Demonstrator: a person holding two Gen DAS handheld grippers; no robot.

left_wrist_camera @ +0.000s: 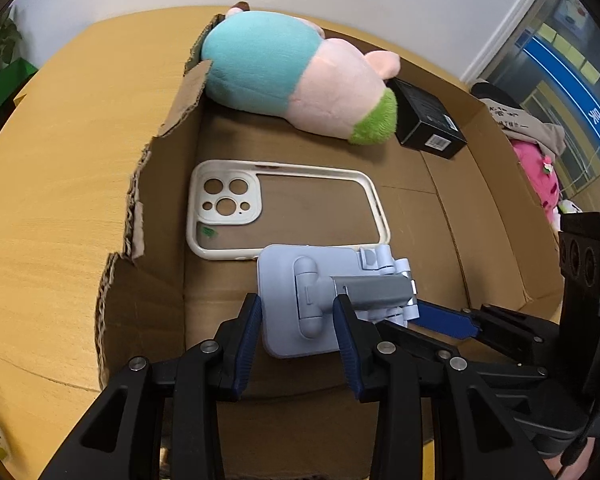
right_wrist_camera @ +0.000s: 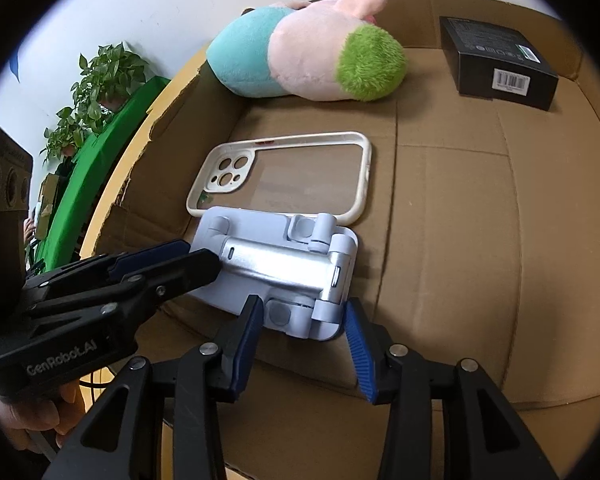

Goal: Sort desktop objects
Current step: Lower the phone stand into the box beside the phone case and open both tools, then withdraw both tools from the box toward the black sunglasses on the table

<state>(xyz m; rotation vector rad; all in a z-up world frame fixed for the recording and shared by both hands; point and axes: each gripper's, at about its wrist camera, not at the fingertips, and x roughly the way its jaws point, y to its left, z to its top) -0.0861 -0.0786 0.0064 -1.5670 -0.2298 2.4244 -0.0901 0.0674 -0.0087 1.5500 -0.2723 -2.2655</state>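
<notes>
Left gripper (left_wrist_camera: pixel 296 316) pinches the near-left end of the pale blue folding phone stand (right_wrist_camera: pixel 276 264) inside the cardboard box (left_wrist_camera: pixel 480 208), just below the white phone case (left_wrist_camera: pixel 288 208), right gripper (right_wrist_camera: pixel 304 316) clamps its right end.

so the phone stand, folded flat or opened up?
Folded flat. The phone stand lies in the cardboard box, its silver arm down along the base, overlapping the phone case.

Colours in the brown cardboard box (left_wrist_camera: pixel 496 216)

Teal, pink and green plush toy (left_wrist_camera: pixel 296 80); cream phone case (left_wrist_camera: pixel 284 208); pale lavender-blue phone stand (left_wrist_camera: pixel 292 304); black small box (left_wrist_camera: pixel 428 120).
</notes>
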